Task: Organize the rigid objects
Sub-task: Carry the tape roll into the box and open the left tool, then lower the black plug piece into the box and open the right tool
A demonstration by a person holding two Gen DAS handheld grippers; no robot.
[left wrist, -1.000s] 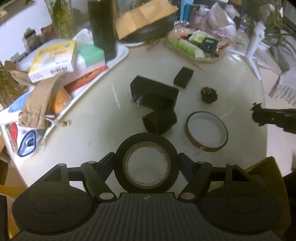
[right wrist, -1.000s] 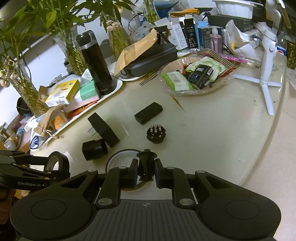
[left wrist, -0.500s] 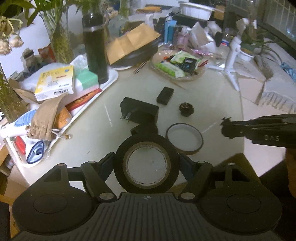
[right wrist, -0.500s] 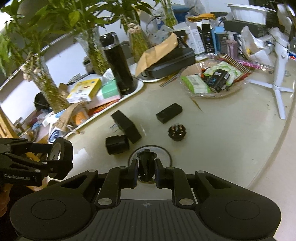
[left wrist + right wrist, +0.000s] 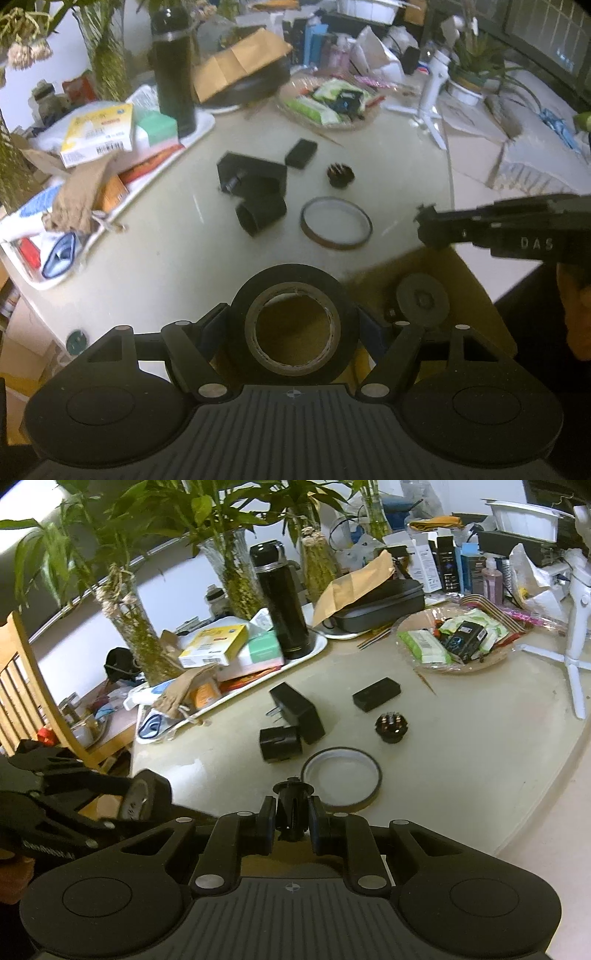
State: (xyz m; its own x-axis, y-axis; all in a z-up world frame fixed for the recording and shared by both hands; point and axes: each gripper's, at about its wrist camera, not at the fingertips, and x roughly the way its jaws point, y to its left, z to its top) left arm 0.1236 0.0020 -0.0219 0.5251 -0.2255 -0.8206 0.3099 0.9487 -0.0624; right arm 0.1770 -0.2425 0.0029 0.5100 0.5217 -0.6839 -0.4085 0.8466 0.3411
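Observation:
My left gripper (image 5: 293,325) is shut on a black tape roll (image 5: 236,325), held above a brown cardboard box (image 5: 476,295) below the table's near edge; a round black disc (image 5: 423,301) lies in the box. My right gripper (image 5: 291,821) is shut on a small black knob-like part (image 5: 291,805), held over the table's near edge. On the table lie a thin amber tape ring (image 5: 335,223), a black plug adapter (image 5: 255,175), a black cylinder (image 5: 260,214), a small black block (image 5: 301,153) and a round black ribbed part (image 5: 340,175).
A white tray (image 5: 317,646) at the left holds boxes, a cloth pouch and a black flask (image 5: 282,598). A wicker dish of packets (image 5: 458,642), a white tripod (image 5: 574,635) and vases with plants (image 5: 229,565) stand at the back. A wooden chair (image 5: 22,698) is at left.
Both grippers have pulled back and up from the table with their objects. The left gripper with the tape roll now sits over the cardboard box.

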